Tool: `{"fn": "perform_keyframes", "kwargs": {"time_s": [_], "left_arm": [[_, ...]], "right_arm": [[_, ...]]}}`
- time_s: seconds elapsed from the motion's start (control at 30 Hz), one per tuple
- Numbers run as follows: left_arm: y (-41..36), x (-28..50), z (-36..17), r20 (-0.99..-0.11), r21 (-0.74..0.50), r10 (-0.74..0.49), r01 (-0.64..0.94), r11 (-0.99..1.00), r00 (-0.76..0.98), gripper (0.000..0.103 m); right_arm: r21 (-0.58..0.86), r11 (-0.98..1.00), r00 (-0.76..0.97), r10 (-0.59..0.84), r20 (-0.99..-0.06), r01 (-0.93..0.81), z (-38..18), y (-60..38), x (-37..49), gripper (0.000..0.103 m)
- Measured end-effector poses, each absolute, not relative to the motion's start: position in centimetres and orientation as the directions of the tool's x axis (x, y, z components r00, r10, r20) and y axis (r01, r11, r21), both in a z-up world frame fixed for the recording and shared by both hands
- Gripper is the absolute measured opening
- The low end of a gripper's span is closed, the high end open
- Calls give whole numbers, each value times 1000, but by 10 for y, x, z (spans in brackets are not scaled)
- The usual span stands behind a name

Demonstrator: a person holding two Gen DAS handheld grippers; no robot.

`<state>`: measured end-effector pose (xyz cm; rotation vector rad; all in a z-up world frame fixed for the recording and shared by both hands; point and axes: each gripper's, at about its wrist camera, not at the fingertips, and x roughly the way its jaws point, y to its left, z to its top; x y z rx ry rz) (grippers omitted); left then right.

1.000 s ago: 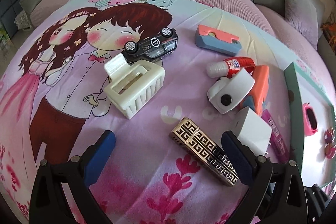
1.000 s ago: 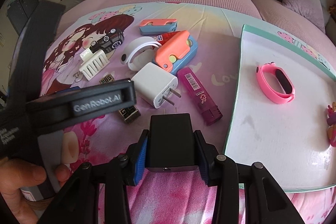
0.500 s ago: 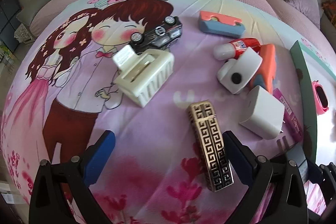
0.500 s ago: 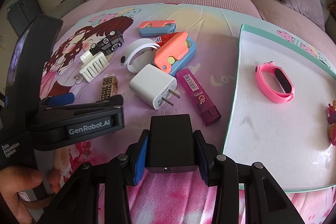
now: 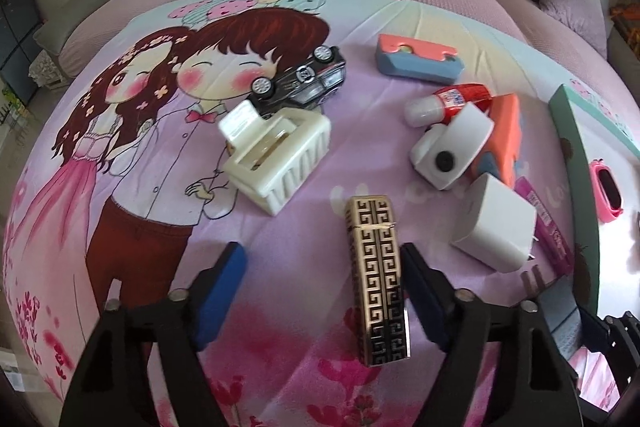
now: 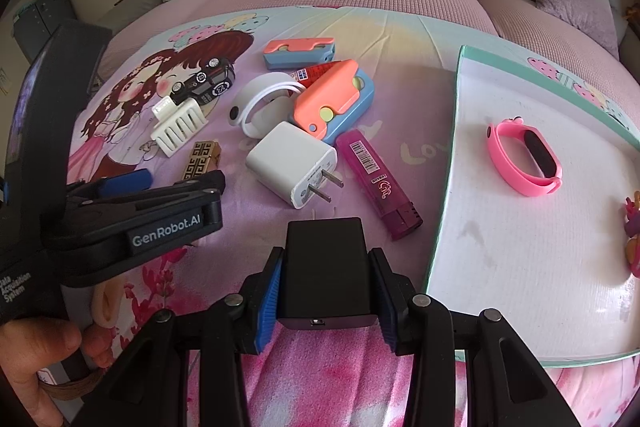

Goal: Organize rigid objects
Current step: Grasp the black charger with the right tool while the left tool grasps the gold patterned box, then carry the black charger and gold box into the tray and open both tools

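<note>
**Gold lighter between closing left tongs**

Gold patterned lighter (image 5: pixel 378 279) flat on the bed sheet (image 5: pixel 280 227), toward its near edge, lengthwise between the blue pads of the left tongs (image 5: pixel 320 287). Tongs just narrowed, still spread; right pad beside the lighter, left pad well apart. White charger (image 5: pixel 494 227) just right of it, white hair claw (image 5: pixel 276 155) and black toy car (image 5: pixel 304 79) beyond. Right tongs (image 6: pixel 326 287) pinching a black box (image 6: pixel 326 271) near the tray (image 6: pixel 448 187), pink wristband (image 6: pixel 524 159) inside.
</note>
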<state>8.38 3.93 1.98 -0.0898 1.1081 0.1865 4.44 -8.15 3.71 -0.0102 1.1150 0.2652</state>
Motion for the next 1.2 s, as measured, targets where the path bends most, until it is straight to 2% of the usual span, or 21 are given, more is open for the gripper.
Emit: {"fn": "perform_keyframes", "kwargs": {"time_s": [0.07,0.23,0.43,0.53,0.8,1.2], "left_arm": [[37,84,20,-894,14,94,-182,983,438,68],[37,82,24,-890,-32,57,-187,982,453,43],[56,87,22,-886,-74,46,-238,968,461,24],[60,87,22,-885,-85,43,-251,964,464,21],[60,86,22,-885,-80,46,-249,965,464,21],[60,80,40,-860,-111,29,-244,963,509,21]], "right_arm": [[125,968,412,206,-888,-216,37,-81,44,44],[126,968,412,208,-887,-216,37,-81,44,44],[128,968,412,209,-887,-216,37,-81,44,44],[128,968,413,209,-887,-216,36,-82,44,44],[139,967,418,219,-882,-213,37,-83,43,44],[199,958,503,279,-818,-208,57,-91,40,44]]}}
